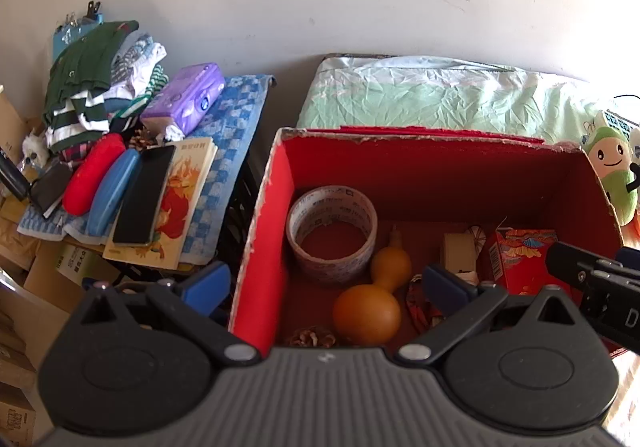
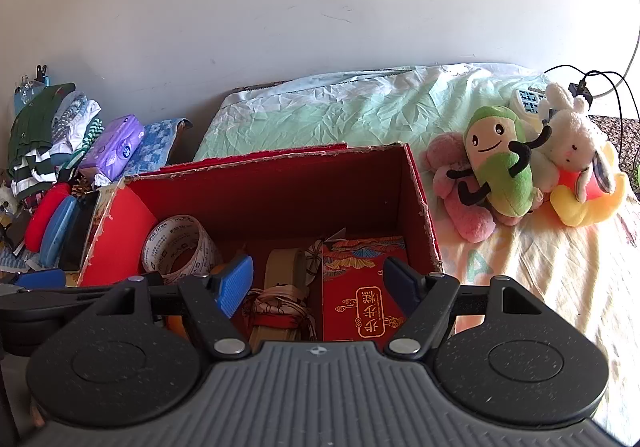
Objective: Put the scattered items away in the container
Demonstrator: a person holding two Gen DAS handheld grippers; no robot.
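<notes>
- Red cardboard box (image 1: 440, 175) sits on the bed with its top open and its torn rim facing us, so we can lower things straight in from above; it stands just beside the cluttered side surface on our left.
- Inside it we already see a roll of printed tape (image 1: 332, 235) standing against the left wall, an orange gourd (image 1: 374, 295) lying next to it, a pine cone (image 1: 312, 337) at the near edge, and a red gift packet (image 2: 362, 287) propped against the right wall, which keeps the middle of the floor free.
- We hold the left gripper (image 1: 326, 283) over the box's left wall, jaws spread wide and nothing between them; one blue pad hangs outside the wall, the other inside.
- We hold the right gripper (image 2: 316, 283) above the box's right half, likewise spread and carrying nothing.
- Still outside the box, on the checked blue cloth (image 1: 236, 115), lie a red case (image 1: 94, 173), a blue case (image 1: 112, 191), a black phone (image 1: 144, 195) resting on an illustrated book (image 1: 180, 203), and a purple tissue pack (image 1: 186, 97).
- Plush toys (image 2: 500, 163) lie in a heap on the bedsheet to the right of the box, well apart from it.
- We judge the tidying partly done, with both grippers free to fetch another item.
</notes>
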